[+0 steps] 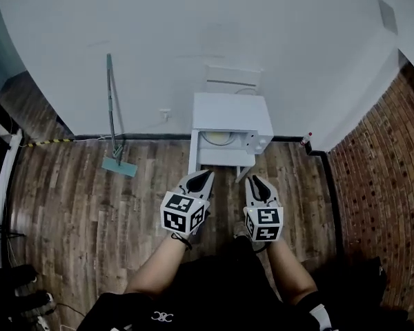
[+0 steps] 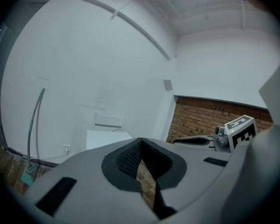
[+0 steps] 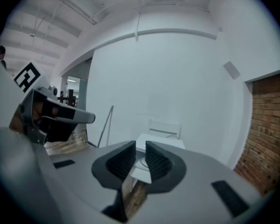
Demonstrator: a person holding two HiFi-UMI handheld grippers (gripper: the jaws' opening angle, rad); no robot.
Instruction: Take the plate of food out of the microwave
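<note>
A white microwave (image 1: 232, 113) stands against the far wall with its front open, and a pale plate (image 1: 217, 138) shows inside the cavity. Both grippers hover over the wood floor short of it, pointing at it. My left gripper (image 1: 200, 179) has its fingertips touching and holds nothing; in the left gripper view (image 2: 141, 143) the microwave (image 2: 105, 139) sits beyond the jaws to the left. My right gripper (image 1: 257, 183) is open by a narrow gap, with nothing held. In the right gripper view (image 3: 140, 149) the microwave (image 3: 161, 142) lies straight ahead.
A long-handled mop (image 1: 112, 109) leans on the wall left of the microwave, its head (image 1: 119, 165) on the floor. A brick wall (image 1: 379, 178) closes the right side, with a small bottle (image 1: 306, 141) at its corner. A white wall box (image 1: 233, 80) hangs behind the microwave.
</note>
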